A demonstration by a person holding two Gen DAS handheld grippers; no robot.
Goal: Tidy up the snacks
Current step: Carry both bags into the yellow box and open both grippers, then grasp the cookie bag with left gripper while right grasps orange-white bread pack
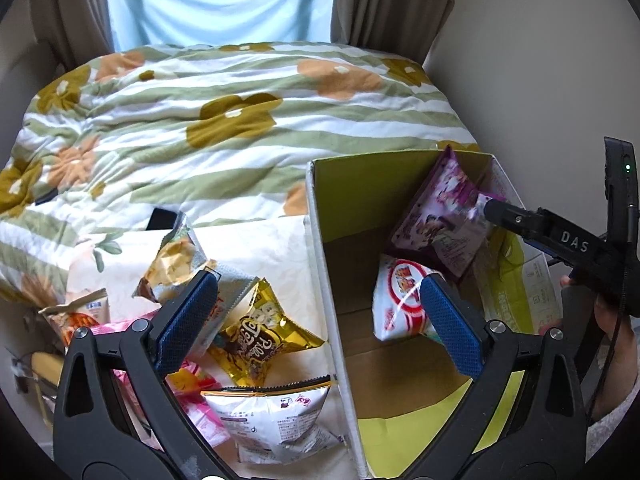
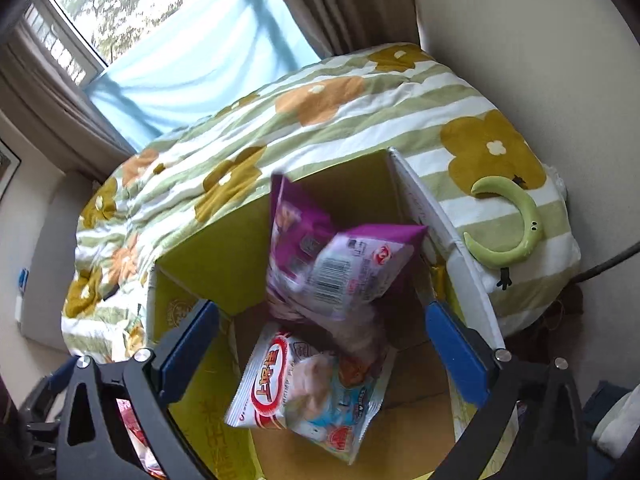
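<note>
Gaping wide above the box (image 2: 224, 264), the right gripper (image 2: 320, 344) grips nothing; the purple bag (image 2: 320, 264) sits blurred inside. The left gripper (image 1: 316, 316) straddles the box's wall, open and empty.

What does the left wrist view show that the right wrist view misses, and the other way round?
Left wrist only: the snack pile still outside the box, including a gold packet, plus the right gripper seen from the side.
Right wrist only: a green crescent toy on the quilt and the window.
Both: the cardboard box, the purple bag and the red-and-white bag inside it.
</note>
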